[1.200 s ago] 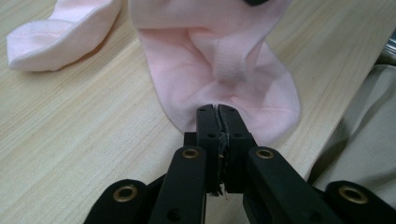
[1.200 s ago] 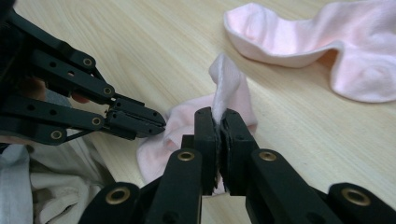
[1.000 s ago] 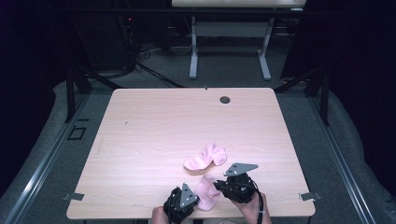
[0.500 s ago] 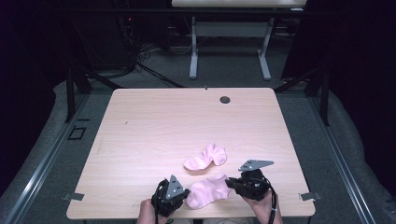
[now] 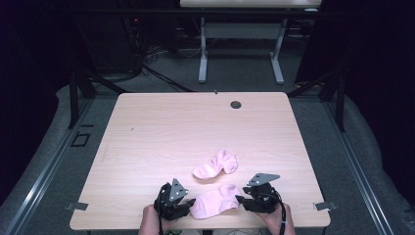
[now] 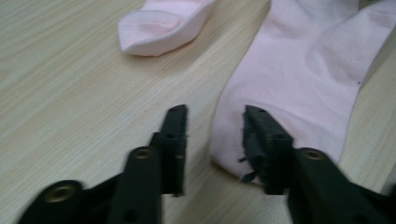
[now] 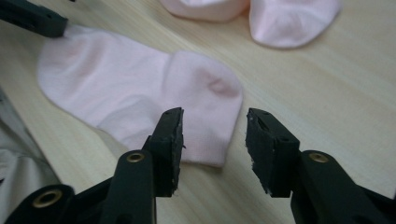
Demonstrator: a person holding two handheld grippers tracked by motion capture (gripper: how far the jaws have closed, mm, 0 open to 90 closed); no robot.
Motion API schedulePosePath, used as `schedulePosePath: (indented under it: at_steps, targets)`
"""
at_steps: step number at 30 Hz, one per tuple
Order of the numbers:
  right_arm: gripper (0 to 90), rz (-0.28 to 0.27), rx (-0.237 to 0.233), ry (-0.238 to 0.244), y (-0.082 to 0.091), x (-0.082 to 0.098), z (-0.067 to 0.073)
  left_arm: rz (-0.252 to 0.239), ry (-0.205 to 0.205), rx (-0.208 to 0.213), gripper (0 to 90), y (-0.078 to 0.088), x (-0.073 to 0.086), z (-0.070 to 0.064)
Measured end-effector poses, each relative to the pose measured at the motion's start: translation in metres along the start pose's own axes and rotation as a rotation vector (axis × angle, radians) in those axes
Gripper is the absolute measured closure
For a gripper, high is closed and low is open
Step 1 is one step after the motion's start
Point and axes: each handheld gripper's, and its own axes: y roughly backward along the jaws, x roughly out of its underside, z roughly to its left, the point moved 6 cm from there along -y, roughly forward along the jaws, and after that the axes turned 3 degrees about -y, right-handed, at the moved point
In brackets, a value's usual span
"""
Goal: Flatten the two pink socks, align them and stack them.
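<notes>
A pink sock [image 5: 215, 201] lies stretched flat near the table's front edge, between my two grippers. My left gripper [image 5: 190, 202] is at its left end; its jaws have just been opening and now stand open, with the sock's end [image 6: 299, 70] lying loose partly between them. My right gripper [image 5: 240, 199] is at the other end; its jaws have also just been opening and are open over the sock's corner [image 7: 130, 93]. A second pink sock [image 5: 215, 165], bent in the middle, lies just beyond [image 6: 161, 25] [image 7: 289, 18].
The light wood table [image 5: 161, 132] has a black grommet [image 5: 236, 104] near its far edge. The front edge runs right under the person's hands. Another table's white legs [image 5: 240, 58] stand on the grey floor beyond.
The two grippers moved apart along the front edge, drawing the near sock out flat. Both have since opened their jaws and let go of it.
</notes>
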Motion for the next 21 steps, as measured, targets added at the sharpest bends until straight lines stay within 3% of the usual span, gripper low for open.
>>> schedulePosePath:
  at_steps: [3, 6, 8, 10, 12, 15, 18, 21]
  targets:
    - [50.5, -0.03, -0.036, 0.063, 0.014, -0.005, 0.008, -0.012, 0.012, -0.006, 34.6, 0.005, 0.001, 0.0]
    - [43.8, -0.016, -0.081, 0.141, 0.015, -0.004, 0.022, -0.02, 0.016, 0.0, 27.0, 0.009, 0.002, -0.002]
    - [42.0, 0.013, -0.083, 0.195, 0.011, 0.001, 0.031, -0.03, 0.019, 0.004, 24.8, 0.011, 0.003, -0.005]
    - [43.0, 0.023, -0.069, 0.212, 0.006, 0.006, 0.033, -0.033, 0.017, 0.008, 24.0, 0.012, 0.004, -0.008]
    - [47.8, 0.052, -0.056, 0.229, 0.002, 0.01, 0.032, -0.037, 0.015, 0.008, 22.9, 0.011, 0.004, -0.011]
    - [67.2, 0.041, -0.049, 0.225, -0.006, 0.014, 0.031, -0.039, 0.001, 0.02, 21.9, 0.008, 0.003, -0.017]
    - [81.1, 0.025, -0.05, 0.223, -0.005, 0.013, 0.031, -0.047, -0.036, 0.032, 22.4, 0.006, 0.002, -0.027]
    - [84.1, 0.004, -0.066, 0.202, 0.001, 0.008, 0.034, -0.067, -0.059, 0.032, 23.6, 0.003, 0.0, -0.038]
